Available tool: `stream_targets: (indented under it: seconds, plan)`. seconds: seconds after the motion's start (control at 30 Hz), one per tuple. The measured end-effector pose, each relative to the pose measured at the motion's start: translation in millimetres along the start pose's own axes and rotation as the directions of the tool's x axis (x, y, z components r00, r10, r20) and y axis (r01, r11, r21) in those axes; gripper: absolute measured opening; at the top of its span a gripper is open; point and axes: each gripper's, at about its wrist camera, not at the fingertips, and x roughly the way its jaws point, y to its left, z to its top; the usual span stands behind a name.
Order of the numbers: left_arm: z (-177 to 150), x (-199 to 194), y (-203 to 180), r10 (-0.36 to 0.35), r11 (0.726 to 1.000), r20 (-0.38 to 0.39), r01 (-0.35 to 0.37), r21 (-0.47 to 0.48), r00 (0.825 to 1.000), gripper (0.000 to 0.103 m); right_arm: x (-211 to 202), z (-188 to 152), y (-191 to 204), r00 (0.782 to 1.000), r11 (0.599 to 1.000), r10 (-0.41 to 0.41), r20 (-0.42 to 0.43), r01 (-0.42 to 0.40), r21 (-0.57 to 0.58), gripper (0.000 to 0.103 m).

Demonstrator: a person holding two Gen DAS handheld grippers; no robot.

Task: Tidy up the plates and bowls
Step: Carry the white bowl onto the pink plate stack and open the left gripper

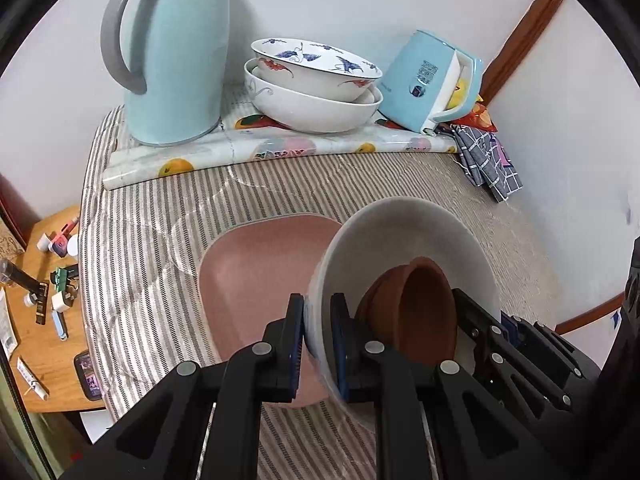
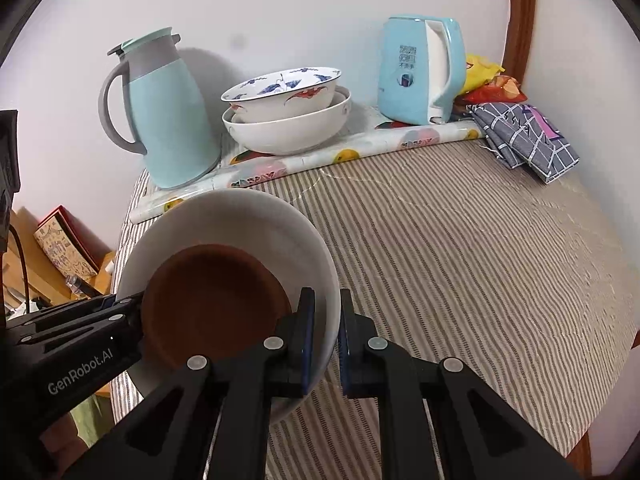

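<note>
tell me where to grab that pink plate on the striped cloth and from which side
Take the pink plate by its raised rim on the near-left edge, one finger above and one below. It lies flat, and the white bowl held by both grippers hangs over its right side, so that side is blocked.

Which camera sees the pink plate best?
The left wrist view. There the pink plate lies on the striped cloth, partly behind the white bowl held above it. In the right wrist view the white bowl and the brown bowl inside it hide the plate completely.
</note>
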Motion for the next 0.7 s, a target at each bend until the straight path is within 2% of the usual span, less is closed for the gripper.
stream_targets:
  seconds: [0.7]
  plan:
    - [7.7,25.0,32.4,0.044,0.999,-0.037,-0.045,-0.029,0.998,0.014,41.1,6.5,22.6,0.998,0.999,0.037,-0.051,-0.038,-0.025,0.010]
